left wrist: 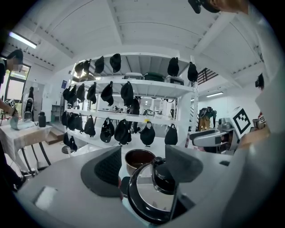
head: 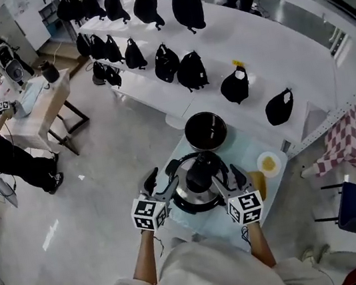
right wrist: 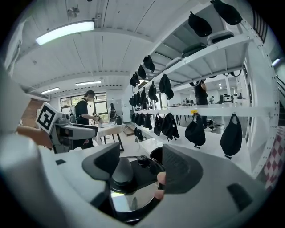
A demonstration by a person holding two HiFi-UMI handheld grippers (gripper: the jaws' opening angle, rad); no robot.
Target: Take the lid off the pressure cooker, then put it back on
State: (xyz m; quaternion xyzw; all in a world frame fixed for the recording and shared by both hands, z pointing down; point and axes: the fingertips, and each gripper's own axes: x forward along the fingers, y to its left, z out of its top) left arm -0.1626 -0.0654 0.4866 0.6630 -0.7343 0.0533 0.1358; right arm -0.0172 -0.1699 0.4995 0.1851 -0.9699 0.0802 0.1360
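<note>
**Already off: the lid sits between two open grippers, with the refit still to do**

The first half of the task looks finished. The pressure cooker (head: 205, 130) stands open and dark inside, just beyond both sets of jaws, and its lid (head: 198, 181) lies apart from it on the near part of the table (head: 178, 153).

The left gripper (head: 160, 183) has its jaws spread wide. In its own view the lid (left wrist: 149, 196) lies low between them, and the black knob (left wrist: 164, 178) sits close to the right-hand jaw. The open pot (left wrist: 139, 159) shows straight ahead through the gap.

The right gripper (head: 232, 180) is spread wide too. Its view shows the lid (right wrist: 129, 198) below and between the jaws, with the knob (right wrist: 122, 171) against the left-hand side.

Neither gripper is closed on anything. Whether either jaw brushes the rim cannot be told.

As I judge it, the second half is still to come: closing on the lid, carrying it forward over the pot, seating it squarely on the rim, and locking it if it twists.
</note>
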